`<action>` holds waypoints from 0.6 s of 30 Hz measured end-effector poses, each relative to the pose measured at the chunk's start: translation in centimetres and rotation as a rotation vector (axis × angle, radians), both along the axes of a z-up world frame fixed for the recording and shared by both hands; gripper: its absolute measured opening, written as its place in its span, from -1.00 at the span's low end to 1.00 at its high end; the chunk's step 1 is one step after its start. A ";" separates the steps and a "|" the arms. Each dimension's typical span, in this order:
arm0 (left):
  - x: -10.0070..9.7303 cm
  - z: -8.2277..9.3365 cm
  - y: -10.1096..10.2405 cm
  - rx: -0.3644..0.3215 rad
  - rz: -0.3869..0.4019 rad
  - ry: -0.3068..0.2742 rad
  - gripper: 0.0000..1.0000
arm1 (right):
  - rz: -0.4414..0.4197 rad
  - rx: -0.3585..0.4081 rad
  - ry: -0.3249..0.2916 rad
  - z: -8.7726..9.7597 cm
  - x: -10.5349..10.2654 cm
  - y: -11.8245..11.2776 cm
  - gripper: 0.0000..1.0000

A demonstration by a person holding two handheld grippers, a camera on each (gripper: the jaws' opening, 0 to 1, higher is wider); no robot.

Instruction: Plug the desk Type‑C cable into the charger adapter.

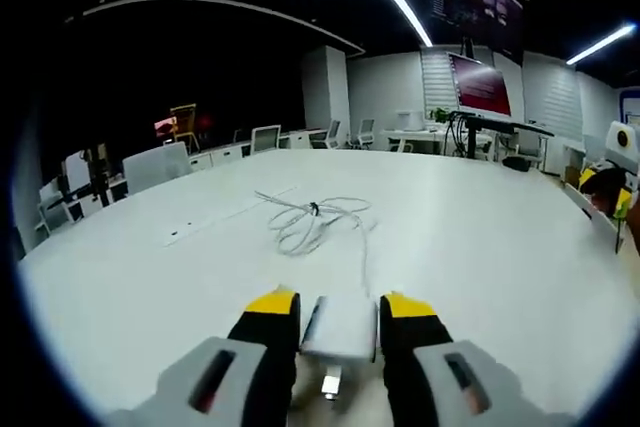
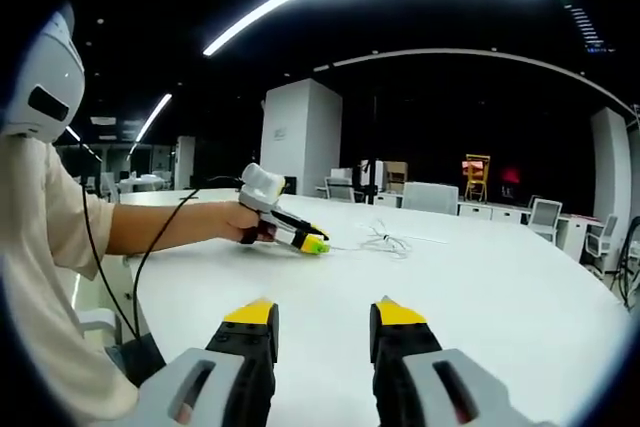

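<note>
White table (image 1: 480, 247), charger adapter (image 1: 340, 327) between left gripper (image 1: 340, 309) fingers, coiled cable (image 1: 315, 219)

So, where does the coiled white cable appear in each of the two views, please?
Left gripper view: the coiled white cable lies on the white table just above centre, beyond the charger adapter between the left gripper jaws.
Right gripper view: the cable is small, right of centre, just past the left gripper in the person's hand.
Shared landmark: the orange chair in the dark background.
</note>
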State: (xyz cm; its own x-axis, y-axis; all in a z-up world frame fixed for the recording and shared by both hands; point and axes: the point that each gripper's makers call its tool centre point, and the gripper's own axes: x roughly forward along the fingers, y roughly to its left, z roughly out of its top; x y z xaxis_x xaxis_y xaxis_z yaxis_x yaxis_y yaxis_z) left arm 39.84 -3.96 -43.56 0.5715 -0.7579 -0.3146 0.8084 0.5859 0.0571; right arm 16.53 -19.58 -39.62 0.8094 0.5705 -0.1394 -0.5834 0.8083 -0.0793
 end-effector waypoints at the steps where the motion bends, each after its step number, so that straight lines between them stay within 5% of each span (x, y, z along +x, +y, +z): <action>1: -0.3 0.2 -0.2 -0.007 -0.013 -0.002 -0.24 | -0.002 0.000 0.000 0.0 0.0 -0.1 -0.24; 6: -1.2 1.1 0.1 -0.006 -0.037 -0.006 -0.03 | -0.005 -0.002 -0.006 0.1 0.1 -0.2 -0.24; 18: -4.1 5.0 1.2 -0.019 -0.078 -0.068 0.00 | -0.011 -0.031 -0.022 1.0 0.8 -0.4 -0.24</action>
